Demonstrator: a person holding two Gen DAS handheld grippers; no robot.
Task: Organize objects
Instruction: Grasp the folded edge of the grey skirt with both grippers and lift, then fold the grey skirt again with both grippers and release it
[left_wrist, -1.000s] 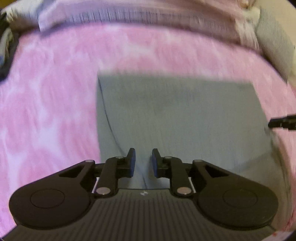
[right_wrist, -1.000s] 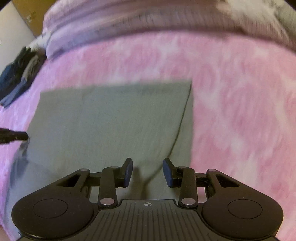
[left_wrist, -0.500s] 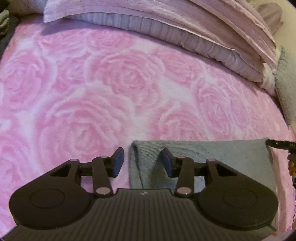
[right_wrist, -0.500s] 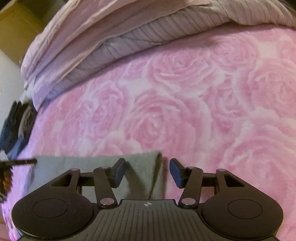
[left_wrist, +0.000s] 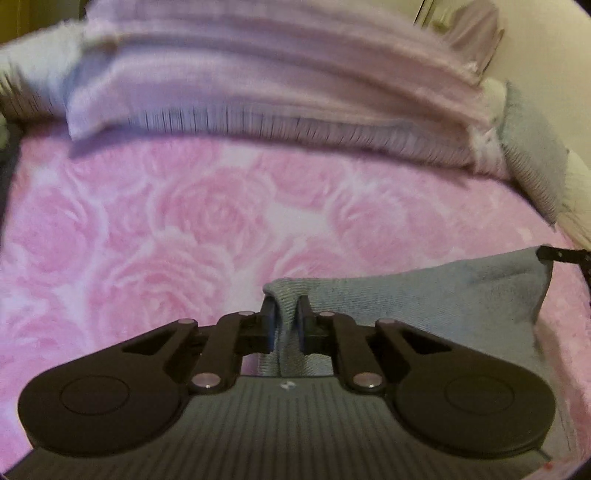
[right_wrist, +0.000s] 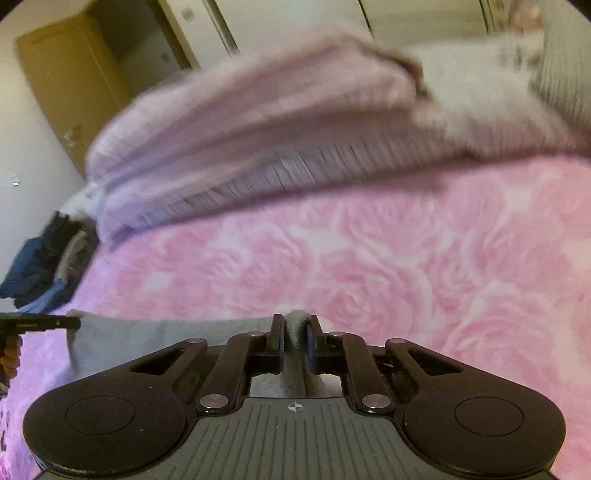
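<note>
1. Left gripper (left_wrist: 285, 325) clamped on a corner of the grey cloth (left_wrist: 424, 295), fabric pinched between its fingers.
2. Right gripper (right_wrist: 294, 338) clamped on the cloth's opposite corner (right_wrist: 295, 321).
3. Cloth stretches between both grippers, over the pink rose blanket (left_wrist: 184, 229).
4. Far ahead: folded lilac bedding (left_wrist: 258, 85).
5. Far left of right gripper: dark clothes pile (right_wrist: 40, 258).

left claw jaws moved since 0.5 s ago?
Yes. The left claw has shut on the grey cloth corner; earlier it straddled that edge, open, over the pink blanket.
</note>
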